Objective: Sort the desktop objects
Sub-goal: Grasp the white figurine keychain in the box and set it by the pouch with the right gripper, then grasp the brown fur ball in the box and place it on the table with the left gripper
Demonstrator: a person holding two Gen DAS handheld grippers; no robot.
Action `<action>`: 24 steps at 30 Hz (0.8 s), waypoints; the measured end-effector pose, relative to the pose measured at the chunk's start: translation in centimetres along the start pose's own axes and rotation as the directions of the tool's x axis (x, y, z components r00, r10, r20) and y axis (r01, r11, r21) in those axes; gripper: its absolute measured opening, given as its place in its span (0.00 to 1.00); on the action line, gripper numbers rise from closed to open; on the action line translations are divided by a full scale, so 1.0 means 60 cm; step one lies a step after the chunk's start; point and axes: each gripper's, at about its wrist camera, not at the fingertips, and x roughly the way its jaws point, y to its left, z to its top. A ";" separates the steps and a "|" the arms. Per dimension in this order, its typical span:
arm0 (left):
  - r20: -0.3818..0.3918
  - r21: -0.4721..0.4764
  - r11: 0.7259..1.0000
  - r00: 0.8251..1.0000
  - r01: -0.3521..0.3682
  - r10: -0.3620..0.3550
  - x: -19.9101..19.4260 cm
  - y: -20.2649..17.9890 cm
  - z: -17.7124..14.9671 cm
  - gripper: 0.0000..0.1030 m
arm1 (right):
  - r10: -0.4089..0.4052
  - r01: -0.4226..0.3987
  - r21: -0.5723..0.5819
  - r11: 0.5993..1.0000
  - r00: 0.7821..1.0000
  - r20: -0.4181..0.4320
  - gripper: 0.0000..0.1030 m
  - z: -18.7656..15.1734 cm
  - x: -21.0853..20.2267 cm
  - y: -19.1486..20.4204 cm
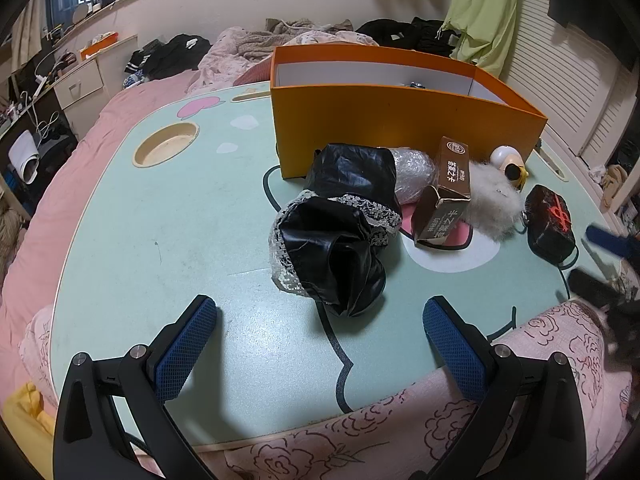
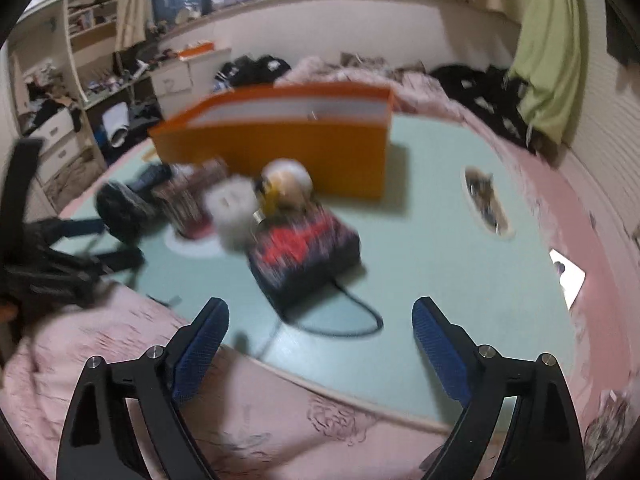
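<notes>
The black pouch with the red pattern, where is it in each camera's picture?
Left wrist view: the black pouch lies at the right edge of the table, right of the white fluffy ball.
Right wrist view: the pouch is blurred, at the centre, just ahead of the open right tool.
Shared landmark: the orange box, behind it in both views.

We see our right tool [image 2: 320, 332] spread wide with nothing between its blue pads, over the near edge of the desk [image 2: 460, 240]. Ahead, blurred, lie a black pouch [image 2: 304, 256], a white puff [image 2: 234, 212] and an orange box [image 2: 280, 140].
</notes>
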 end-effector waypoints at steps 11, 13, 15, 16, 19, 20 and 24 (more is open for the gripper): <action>0.003 0.001 1.000 1.000 -0.002 0.002 -0.001 -0.002 0.000 1.00 | -0.050 0.051 -0.038 0.998 0.999 0.021 1.00 -0.011 0.011 -0.001; 0.005 0.002 1.000 1.000 -0.002 0.002 -0.005 -0.004 -0.001 1.00 | -0.049 0.050 -0.038 0.998 0.999 0.021 1.00 -0.011 0.010 -0.001; 0.015 -0.005 1.000 1.000 0.010 -0.010 -0.011 -0.004 -0.002 1.00 | -0.050 0.051 -0.037 0.998 0.999 0.021 1.00 -0.011 0.009 0.002; 0.033 -0.012 1.000 0.999 0.015 -0.015 -0.017 -0.002 -0.002 1.00 | -0.050 0.050 -0.037 0.998 0.999 0.022 1.00 -0.011 0.009 0.002; 0.092 -0.036 0.999 0.995 0.028 -0.024 -0.043 0.003 0.001 1.00 | -0.049 0.050 -0.038 0.998 0.999 0.023 1.00 -0.011 0.008 0.003; 0.110 -0.046 0.998 0.993 0.051 -0.046 -0.054 0.005 0.004 1.00 | -0.049 0.049 -0.038 0.998 0.999 0.024 1.00 -0.012 0.008 0.003; 0.177 -0.084 0.982 0.973 0.168 -0.151 -0.104 0.013 0.042 1.00 | -0.049 0.050 -0.038 0.998 0.999 0.024 1.00 -0.013 0.007 0.005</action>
